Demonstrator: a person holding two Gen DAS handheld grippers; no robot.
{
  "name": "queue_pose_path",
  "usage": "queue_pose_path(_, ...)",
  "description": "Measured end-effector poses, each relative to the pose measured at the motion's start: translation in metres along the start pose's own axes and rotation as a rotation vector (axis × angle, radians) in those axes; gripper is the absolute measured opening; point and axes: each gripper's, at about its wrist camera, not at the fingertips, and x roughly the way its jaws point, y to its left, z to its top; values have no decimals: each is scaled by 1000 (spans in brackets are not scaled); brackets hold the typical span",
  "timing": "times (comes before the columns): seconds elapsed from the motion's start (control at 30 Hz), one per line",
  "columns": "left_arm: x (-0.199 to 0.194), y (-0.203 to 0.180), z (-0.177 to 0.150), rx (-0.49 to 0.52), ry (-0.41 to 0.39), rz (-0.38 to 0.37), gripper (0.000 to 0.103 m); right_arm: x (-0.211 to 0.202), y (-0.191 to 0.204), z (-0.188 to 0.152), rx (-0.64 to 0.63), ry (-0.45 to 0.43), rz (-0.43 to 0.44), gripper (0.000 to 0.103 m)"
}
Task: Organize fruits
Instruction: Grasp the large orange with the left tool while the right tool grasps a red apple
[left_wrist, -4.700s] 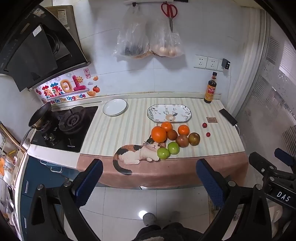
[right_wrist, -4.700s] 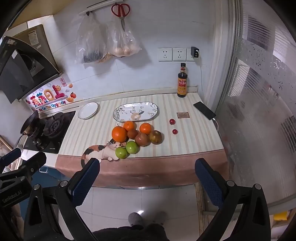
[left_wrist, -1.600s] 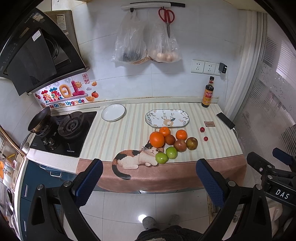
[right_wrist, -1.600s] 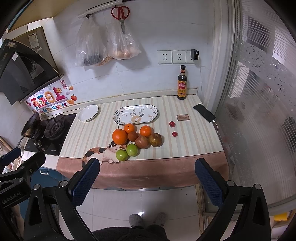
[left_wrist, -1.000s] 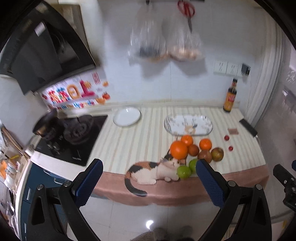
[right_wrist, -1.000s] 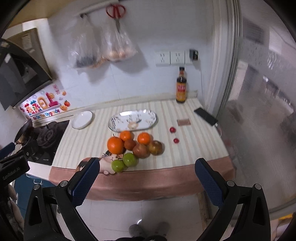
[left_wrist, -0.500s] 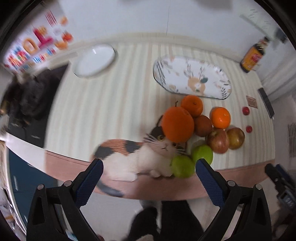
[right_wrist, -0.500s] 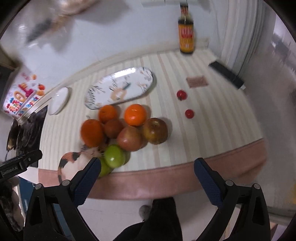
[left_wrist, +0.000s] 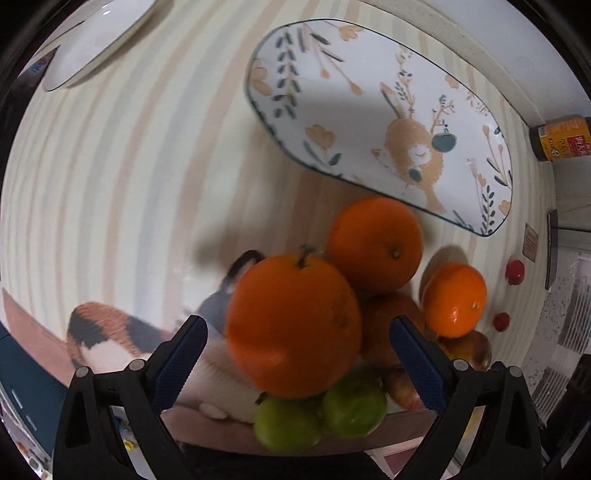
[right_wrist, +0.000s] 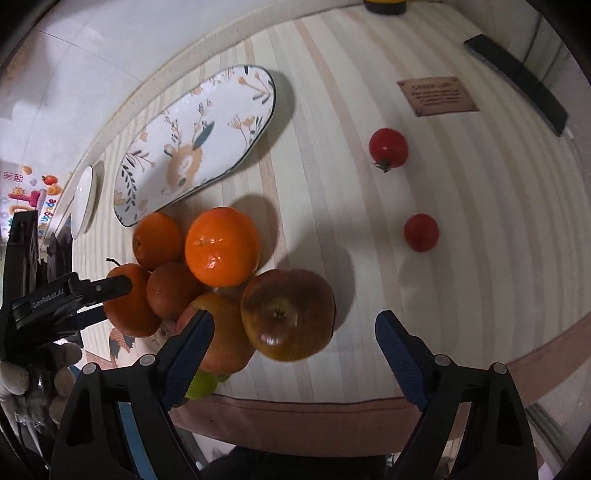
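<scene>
Left claw (left_wrist: 295, 363): jaws wide and closing, a blue pad on each side of the big orange (left_wrist: 293, 325); neither pad touches it, as far as the blurred view shows.
Right claw (right_wrist: 293, 349): jaws wide and closing around the brown-red apple (right_wrist: 290, 314); the pads stand clear of its skin.
Fruit pile: bunched near the front edge of the table (right_wrist: 480, 280), just in front of the oval plate (left_wrist: 373, 110).
Oranges: a second orange (left_wrist: 375, 243) behind the big one, a smaller mandarin (left_wrist: 454, 299) to its right.
Green fruits (left_wrist: 321, 417): two at the front edge, tops hidden under the big orange; kind not clear.
Red apple (right_wrist: 221, 336): half covered by the right claw's left pad.
Brown fruit (right_wrist: 171, 290): in the middle of the pile, mostly hemmed in, kind unclear.
Cherry tomatoes (right_wrist: 388, 147): two, well apart from the pile, toward the right edge.
Cat print (left_wrist: 107, 332): on the tablecloth, blurred, its head hidden by fruit.
Round white plate (left_wrist: 96, 40): back left corner, cut off by the picture's rim.
Bottle (left_wrist: 561, 138): at the back edge, only its labelled body shows.
Phone (right_wrist: 517, 81): dark slab near the right edge.
Gloved hand (right_wrist: 33, 380): holds the left claw's body, partly cut off.
</scene>
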Motion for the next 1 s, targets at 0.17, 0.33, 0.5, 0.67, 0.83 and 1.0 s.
queue_pose_path(0.17, -6, -5, -8, 51, -73, 59, 72, 13, 2, 9, 4, 45, 28, 82)
queue_pose_path(0.33, -12, -4, -33, 137, -77, 104, 71, 25, 10, 10, -28, 78, 4, 64)
queue_pose_path(0.5, -13, -3, -40, 182, -93, 106, 74, 26, 21, 11, -59, 72, -38, 65)
queue_pose_path(0.67, -10, -12, -37, 205, -105, 122, 74, 31, 21, 15, -41, 94, -51, 66)
queue_pose_path(0.83, -12, -6, -36, 211, -103, 99, 72, 33, 16, 14, -35, 99, -47, 66)
queue_pose_path(1.0, -10, -10, -29, 197, -97, 93, 70, 35, 18, 15, -49, 98, -70, 66)
